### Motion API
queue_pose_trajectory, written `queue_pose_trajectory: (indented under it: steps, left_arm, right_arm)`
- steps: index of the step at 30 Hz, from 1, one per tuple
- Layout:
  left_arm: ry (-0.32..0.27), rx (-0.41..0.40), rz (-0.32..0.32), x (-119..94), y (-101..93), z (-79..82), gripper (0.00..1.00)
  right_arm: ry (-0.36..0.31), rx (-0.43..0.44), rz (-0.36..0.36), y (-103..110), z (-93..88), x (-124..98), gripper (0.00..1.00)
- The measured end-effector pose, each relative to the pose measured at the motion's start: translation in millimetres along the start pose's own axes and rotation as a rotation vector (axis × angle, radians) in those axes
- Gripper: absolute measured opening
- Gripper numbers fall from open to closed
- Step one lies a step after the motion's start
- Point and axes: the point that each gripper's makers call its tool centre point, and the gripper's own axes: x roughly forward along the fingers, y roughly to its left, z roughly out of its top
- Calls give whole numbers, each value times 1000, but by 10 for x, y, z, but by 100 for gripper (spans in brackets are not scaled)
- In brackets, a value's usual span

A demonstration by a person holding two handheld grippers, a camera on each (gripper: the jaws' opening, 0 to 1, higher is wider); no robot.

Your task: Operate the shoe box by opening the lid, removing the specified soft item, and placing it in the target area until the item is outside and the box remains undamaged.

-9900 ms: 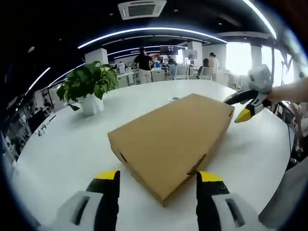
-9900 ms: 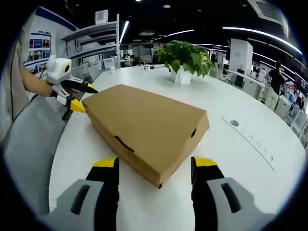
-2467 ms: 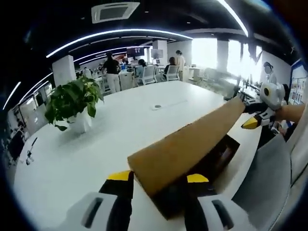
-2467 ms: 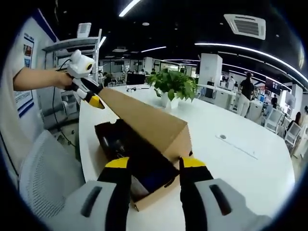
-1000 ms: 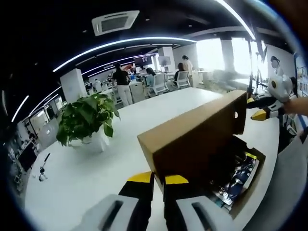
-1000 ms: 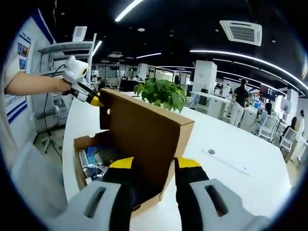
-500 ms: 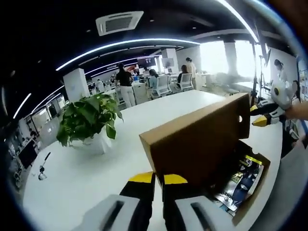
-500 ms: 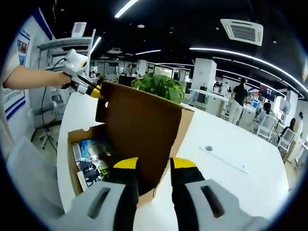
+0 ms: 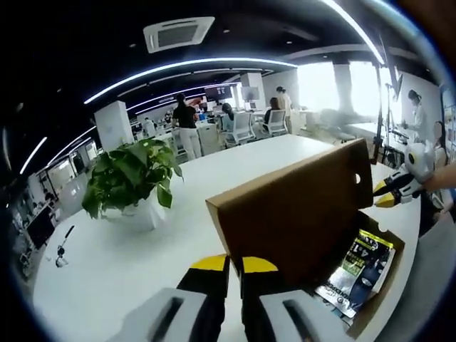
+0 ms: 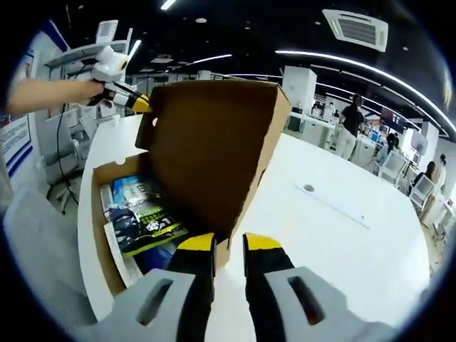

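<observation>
An open office with ceiling light strips and people at distant desks lies behind a wide white counter (image 9: pixel 128 263). A potted plant (image 9: pixel 128 178) stands on the counter, to the left of the box in the left gripper view. A brown cardboard shoe box (image 10: pixel 100 235) sits on the counter near its edge, its lid (image 10: pixel 214 149) raised upright.

In the left gripper view, the left hand-held gripper (image 9: pixel 228 265) has its yellow-tipped jaws nearly together, pinching the lower corner of the lid (image 9: pixel 299 214). The same gripper appears at upper left in the right gripper view (image 10: pixel 132 100), held by a bare hand and touching the lid's far corner. In the right gripper view, the right hand-held gripper (image 10: pixel 228 244) has its jaws nearly together as well, clamped on the near corner where the lid meets the box. It also appears at the right in the left gripper view (image 9: pixel 392 194), yellow tips beside the lid's far edge.

Inside the box lies a packaged item (image 10: pixel 142 214) with a dark and yellow-green printed wrapper, resting against the box floor below the lid; the left gripper view shows it too (image 9: pixel 360 267). Whether it is soft cannot be told.
</observation>
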Motion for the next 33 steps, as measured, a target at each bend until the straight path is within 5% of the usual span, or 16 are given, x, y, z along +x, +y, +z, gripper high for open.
queue_pose_trajectory:
  steps: [27, 33]
  left_arm:
    - [-1, 0, -3, 212, 86, 14, 6]
    - [9, 7, 0, 302, 111, 5, 6]
  right_arm:
    - [29, 21, -22, -57, -16, 210, 1]
    - [37, -41, -16, -58, -5, 223, 0]
